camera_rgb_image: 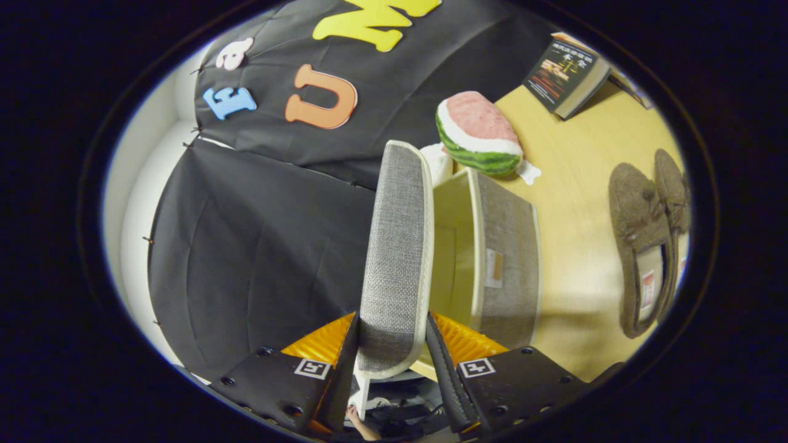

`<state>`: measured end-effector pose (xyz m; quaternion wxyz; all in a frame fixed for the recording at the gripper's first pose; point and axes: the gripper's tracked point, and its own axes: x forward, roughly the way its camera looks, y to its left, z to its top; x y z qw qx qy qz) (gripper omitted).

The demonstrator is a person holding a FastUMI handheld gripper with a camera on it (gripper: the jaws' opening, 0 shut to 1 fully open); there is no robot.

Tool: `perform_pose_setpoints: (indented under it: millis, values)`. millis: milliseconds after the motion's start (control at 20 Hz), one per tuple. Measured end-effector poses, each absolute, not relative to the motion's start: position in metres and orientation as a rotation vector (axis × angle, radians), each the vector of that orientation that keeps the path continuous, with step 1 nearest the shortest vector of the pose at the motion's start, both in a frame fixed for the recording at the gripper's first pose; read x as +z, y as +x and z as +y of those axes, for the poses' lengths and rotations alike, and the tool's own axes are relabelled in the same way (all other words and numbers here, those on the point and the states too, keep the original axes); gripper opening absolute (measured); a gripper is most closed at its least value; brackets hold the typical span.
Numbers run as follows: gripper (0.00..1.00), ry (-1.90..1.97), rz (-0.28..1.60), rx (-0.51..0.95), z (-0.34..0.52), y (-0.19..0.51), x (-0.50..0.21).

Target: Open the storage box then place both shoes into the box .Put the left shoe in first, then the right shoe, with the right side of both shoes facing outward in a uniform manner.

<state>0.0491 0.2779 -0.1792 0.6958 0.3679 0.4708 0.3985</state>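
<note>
- Where the two fingers meet the grey fabric lid [397, 246], the tool [391, 344] is clenched on its near edge, one finger on each face.
- Lid stands raised on edge, beside the open storage box [506, 258]; cream interior of box visible.
- Box rests on the wooden tabletop [575, 184].
- Beyond the box: a watermelon-slice plush [477, 132].
- Pair of brown slippers [646, 234] lies side by side on the tabletop, well apart from the box.
- Farthest: a dark-covered book [565, 72].
</note>
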Motion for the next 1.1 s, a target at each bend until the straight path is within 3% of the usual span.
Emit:
perform_pose_setpoints:
  millis: [700, 900, 1100]
  values:
    - [0.61, 0.749, 1.060, 0.906, 0.425, 0.035, -0.090]
    - [0.67, 0.652, 1.003, 0.920, 0.472, 0.039, -0.088]
    - [0.85, 0.602, 0.958, 0.912, 0.486, 0.042, -0.082]
